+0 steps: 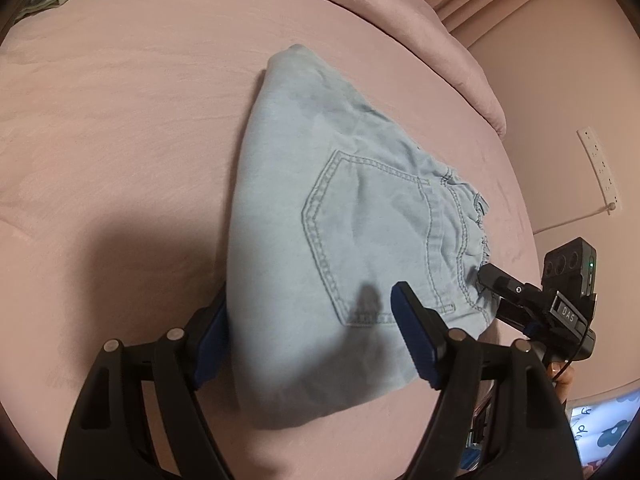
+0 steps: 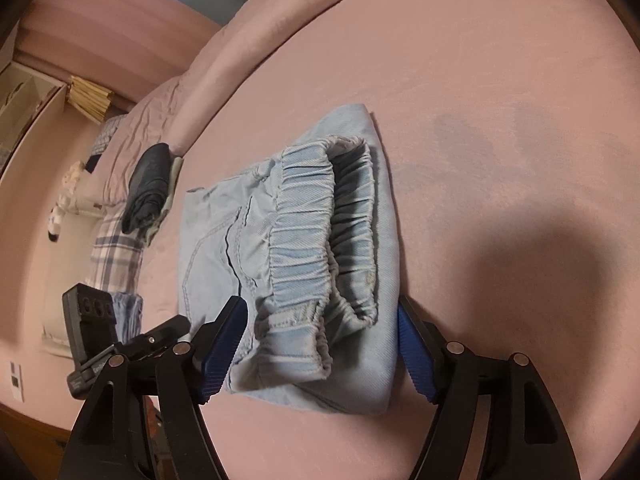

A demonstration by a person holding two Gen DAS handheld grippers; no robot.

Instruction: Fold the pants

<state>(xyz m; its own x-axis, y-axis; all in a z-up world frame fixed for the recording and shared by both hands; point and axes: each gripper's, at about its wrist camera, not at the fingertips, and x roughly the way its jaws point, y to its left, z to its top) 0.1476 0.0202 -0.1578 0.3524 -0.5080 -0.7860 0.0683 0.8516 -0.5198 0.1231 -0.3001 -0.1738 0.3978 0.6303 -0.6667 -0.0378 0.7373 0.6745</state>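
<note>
Light-blue folded pants [image 1: 340,208] lie on the pink bed sheet [image 1: 120,140], back pocket up, with the elastic waistband [image 2: 304,240] toward the right wrist camera. My left gripper [image 1: 312,334] stands open over the near corner of the pants: one finger is beside the folded edge, the other hovers above the fabric and casts a shadow on it. My right gripper [image 2: 320,346] is open and straddles the waistband end of the pants [image 2: 288,264], a blue pad at each side. In the left wrist view the right gripper [image 1: 496,292] sits at the waistband.
A dark folded garment [image 2: 148,188] and plaid cloth [image 2: 116,252] lie at the bed's far left edge. A rolled pink duvet [image 1: 440,40] borders the sheet. A white power strip [image 1: 600,168] hangs on the wall. A shelf with books [image 2: 88,100] stands beyond the bed.
</note>
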